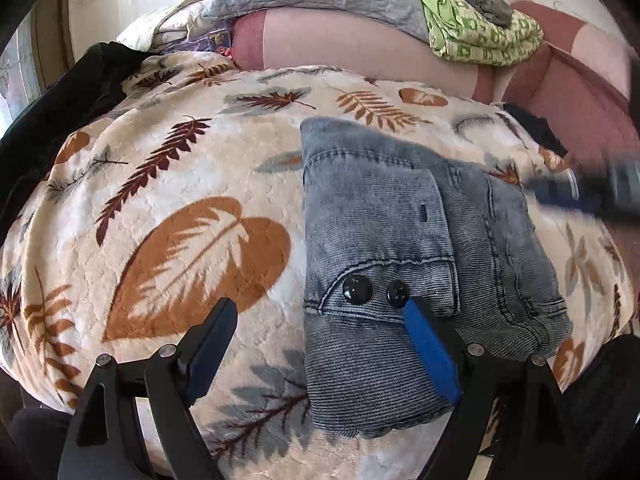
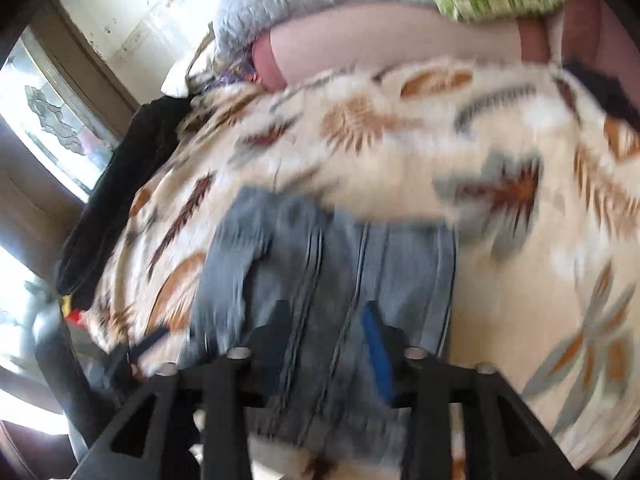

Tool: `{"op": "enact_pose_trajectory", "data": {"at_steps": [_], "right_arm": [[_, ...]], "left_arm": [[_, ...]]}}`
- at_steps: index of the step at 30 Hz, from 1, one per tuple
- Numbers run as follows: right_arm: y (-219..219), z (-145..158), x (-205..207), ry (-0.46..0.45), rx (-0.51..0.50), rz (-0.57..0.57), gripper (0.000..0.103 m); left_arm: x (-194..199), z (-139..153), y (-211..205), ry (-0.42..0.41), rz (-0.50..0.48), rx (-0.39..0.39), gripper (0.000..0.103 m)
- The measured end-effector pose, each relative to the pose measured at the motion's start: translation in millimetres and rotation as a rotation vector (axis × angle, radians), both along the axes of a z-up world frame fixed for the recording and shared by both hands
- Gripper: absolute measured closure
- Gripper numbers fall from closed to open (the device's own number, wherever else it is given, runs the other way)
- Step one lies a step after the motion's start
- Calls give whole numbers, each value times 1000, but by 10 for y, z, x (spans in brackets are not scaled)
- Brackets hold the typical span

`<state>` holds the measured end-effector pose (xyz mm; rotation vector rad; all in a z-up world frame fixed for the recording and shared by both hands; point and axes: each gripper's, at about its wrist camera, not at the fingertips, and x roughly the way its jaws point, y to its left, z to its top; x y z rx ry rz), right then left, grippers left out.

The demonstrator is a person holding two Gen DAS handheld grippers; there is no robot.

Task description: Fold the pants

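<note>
The pants [image 1: 416, 264] lie folded in a compact stack on the leaf-print blanket [image 1: 168, 216]. The left gripper [image 1: 320, 312] hovers at the stack's near-left corner — fingers apart, holding nothing. The right gripper [image 2: 328, 320] is above the stack's near edge — heavily blurred, fingers apart over the denim.

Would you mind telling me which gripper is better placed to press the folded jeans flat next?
Probably the left gripper: it hangs open and steady at the near edge of the jeans. The right gripper is motion-blurred over the far side, so it is less settled.
</note>
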<state>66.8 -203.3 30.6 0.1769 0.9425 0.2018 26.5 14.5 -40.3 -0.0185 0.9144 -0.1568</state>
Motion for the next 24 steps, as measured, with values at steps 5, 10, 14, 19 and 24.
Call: {"op": "enact_pose_trajectory", "data": {"at_steps": [5,10,14,19,24], "right_arm": [[-178,-628,515,200,-101,-78,53],[-68,-327,489,186,-154,-62,52],[308,188,647,101,-190,22,36],[1265,201,1215,235,-313,258,26],[1839,-158,1664,414,-444,319,26]], "left_arm": [[-14,6,-44,-9,-12,14,17],[-10,-28,-28,-16,-21,4,17],[6,-50,4,-3,-20,-34,17],[8,-53,8,-2,-25,-43,17],[10,-62,28,-8,-31,-49,17]]}}
